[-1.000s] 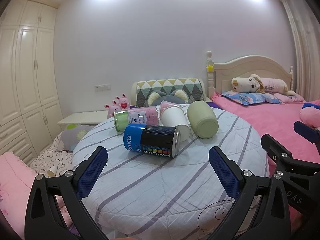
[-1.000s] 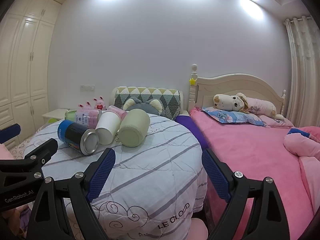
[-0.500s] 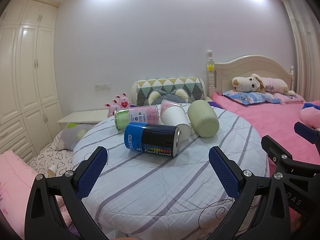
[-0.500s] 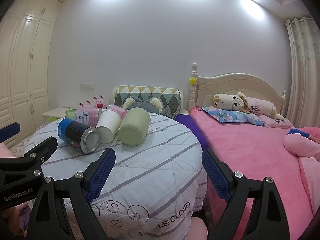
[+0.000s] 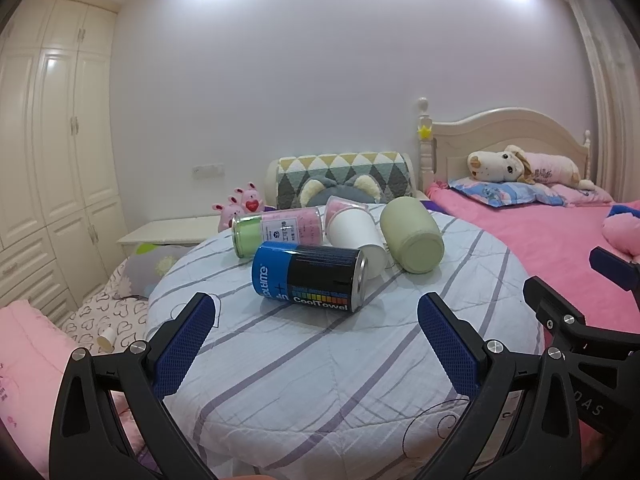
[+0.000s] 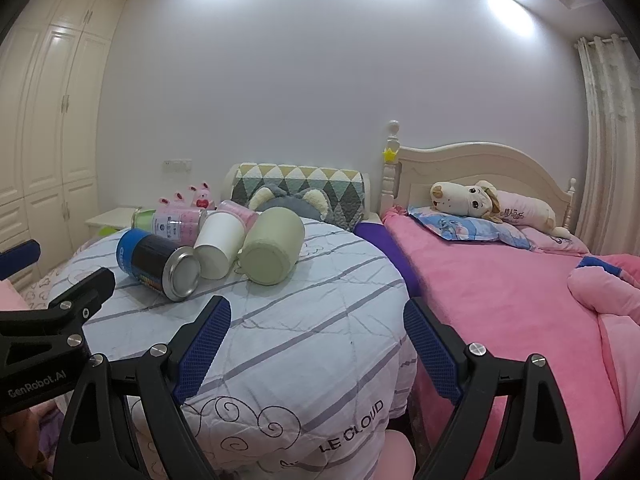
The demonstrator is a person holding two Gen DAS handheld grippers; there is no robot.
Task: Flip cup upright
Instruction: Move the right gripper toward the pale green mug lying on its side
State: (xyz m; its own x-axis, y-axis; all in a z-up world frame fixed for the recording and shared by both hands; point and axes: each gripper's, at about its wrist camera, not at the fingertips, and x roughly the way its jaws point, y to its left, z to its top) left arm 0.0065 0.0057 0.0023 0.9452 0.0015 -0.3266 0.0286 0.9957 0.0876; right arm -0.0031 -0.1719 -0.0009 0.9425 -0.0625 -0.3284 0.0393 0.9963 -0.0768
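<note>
Several containers lie on their sides on a round table covered with a striped quilt [image 5: 320, 360]: a blue and black can [image 5: 308, 276], a white cup with a pink top [image 5: 354, 234], a pale green cup [image 5: 412, 234] and a pink and green can [image 5: 278, 232]. They also show in the right wrist view: the can [image 6: 158, 264], the white cup [image 6: 220, 244], the green cup [image 6: 274, 244]. My left gripper [image 5: 316, 344] is open and empty, just short of the blue can. My right gripper [image 6: 316, 344] is open and empty, to the right of the cups.
A pink bed [image 6: 500, 300] with a plush dog [image 6: 468, 200] stands right of the table. A patterned cushion [image 5: 344, 176] and pink plush rabbits [image 5: 240, 204] sit behind it. White wardrobes [image 5: 52, 140] line the left wall.
Both views have shifted very slightly; the containers have not moved and both grippers stay open.
</note>
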